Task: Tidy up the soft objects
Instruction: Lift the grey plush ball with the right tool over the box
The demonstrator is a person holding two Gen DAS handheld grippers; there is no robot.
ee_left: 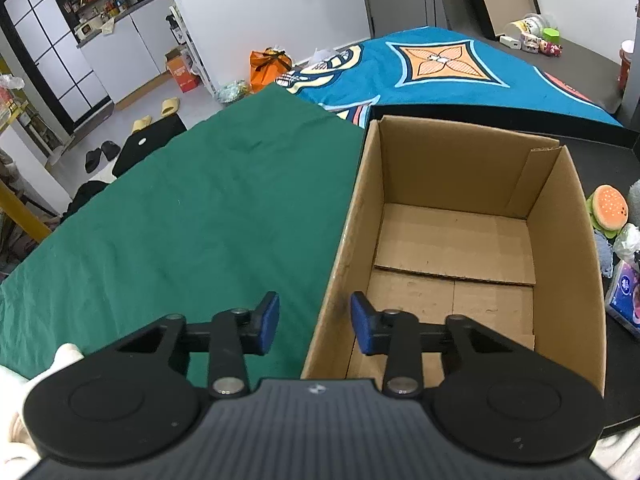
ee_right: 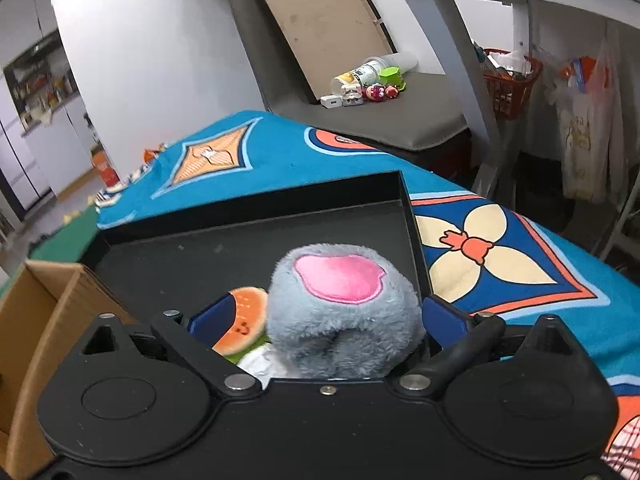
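Note:
An open, empty cardboard box [ee_left: 460, 240] stands on the table; its left wall shows in the right wrist view [ee_right: 36, 320]. My left gripper [ee_left: 315, 322] is open and empty, its fingers straddling the box's near left wall. My right gripper [ee_right: 320, 320] has its jaws wide on either side of a grey plush toy with a pink patch [ee_right: 344, 308], which sits between the blue pads over the black tray [ee_right: 240, 248]. A plush burger [ee_right: 244, 320] lies beside it, also seen in the left wrist view [ee_left: 608, 210].
A green cloth [ee_left: 180, 208] covers the table left of the box, and a blue patterned blanket [ee_right: 500, 248] lies beyond and right of the tray. A tissue pack [ee_left: 624, 292] sits right of the box. A grey bench [ee_right: 380, 112] holds small toys.

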